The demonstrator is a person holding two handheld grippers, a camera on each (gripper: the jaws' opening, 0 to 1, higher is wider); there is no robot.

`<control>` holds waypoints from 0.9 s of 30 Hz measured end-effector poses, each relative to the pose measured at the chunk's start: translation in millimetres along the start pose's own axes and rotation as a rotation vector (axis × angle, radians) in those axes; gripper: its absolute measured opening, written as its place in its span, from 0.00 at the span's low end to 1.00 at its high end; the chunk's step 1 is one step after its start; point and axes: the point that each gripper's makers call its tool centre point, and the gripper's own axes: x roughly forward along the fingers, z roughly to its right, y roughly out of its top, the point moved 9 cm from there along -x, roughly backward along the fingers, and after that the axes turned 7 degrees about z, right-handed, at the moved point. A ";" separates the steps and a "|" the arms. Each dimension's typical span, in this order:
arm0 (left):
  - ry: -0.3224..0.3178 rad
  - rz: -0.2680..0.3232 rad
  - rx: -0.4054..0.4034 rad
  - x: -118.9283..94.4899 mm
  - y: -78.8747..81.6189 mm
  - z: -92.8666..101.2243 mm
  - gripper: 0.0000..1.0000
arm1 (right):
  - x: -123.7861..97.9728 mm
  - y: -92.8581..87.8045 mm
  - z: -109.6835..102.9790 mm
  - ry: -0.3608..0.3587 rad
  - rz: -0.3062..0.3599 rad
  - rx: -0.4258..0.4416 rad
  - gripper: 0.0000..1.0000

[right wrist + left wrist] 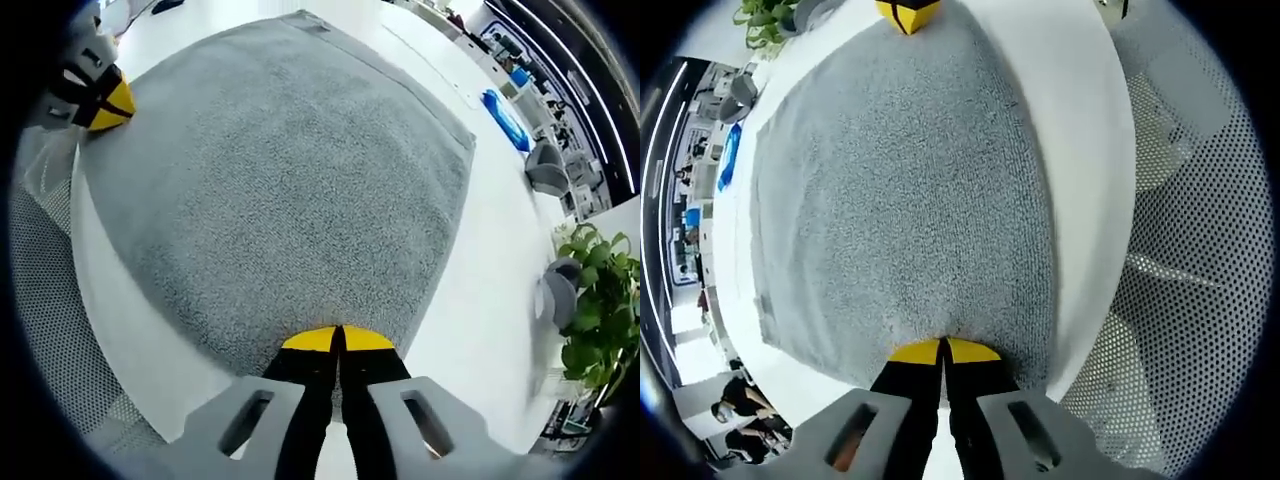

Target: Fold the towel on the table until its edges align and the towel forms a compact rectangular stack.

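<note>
A grey towel [900,200] lies spread flat on the white table [1080,120]. In the left gripper view my left gripper [943,350] has its yellow-tipped jaws pressed together on the towel's near edge, close to a corner. The right gripper [908,12] shows at the top of that view, at the towel's far end. In the right gripper view the towel [290,170] stretches away from my right gripper [337,340], whose jaws are closed on its near edge. The left gripper [100,100] sits at the upper left, on the same long edge.
The table edge runs beside the gripped side, with a white perforated mesh chair [1180,300] beyond it. A blue object [505,118] lies on the far side of the table. A potted plant [590,290] stands past the table's end. People stand in the background [740,410].
</note>
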 end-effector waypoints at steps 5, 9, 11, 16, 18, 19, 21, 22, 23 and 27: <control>-0.003 0.009 -0.018 0.8 -4.2 -3.2 0.01 | -2.0 -1.5 -2.5 0.008 0.017 0.040 0.00; 0.011 0.014 -0.046 1.6 -7.2 -3.6 0.01 | -2.9 -2.8 -4.6 0.015 0.032 0.053 0.00; 0.017 0.016 -0.036 2.1 -10.9 -4.7 0.01 | -4.5 -3.8 -7.2 0.023 0.043 0.079 0.00; 0.009 0.033 -0.104 3.2 -15.1 -11.3 0.01 | -6.3 -7.9 -12.0 0.011 0.084 0.115 0.00; 0.011 0.049 -0.121 2.5 -18.0 -12.3 0.01 | -7.2 -8.8 -15.3 0.001 0.097 0.121 0.00; 0.014 0.056 -0.123 2.9 -19.9 -12.6 0.01 | -7.8 -9.0 -17.0 -0.002 0.101 0.124 0.00; 0.033 0.080 -0.120 4.2 -23.9 -13.7 0.01 | -8.4 -8.9 -21.6 -0.012 0.107 0.121 0.00; 0.044 0.095 -0.112 4.5 -25.7 -13.8 0.01 | -9.2 -8.6 -23.8 -0.017 0.108 0.117 0.00; 0.051 0.111 -0.109 4.3 -27.7 -13.1 0.01 | -9.7 -8.4 -25.8 -0.025 0.111 0.105 0.00; 0.082 0.185 -0.173 3.7 -34.1 -11.3 0.01 | -9.5 -8.0 -28.8 -0.053 0.115 0.052 0.00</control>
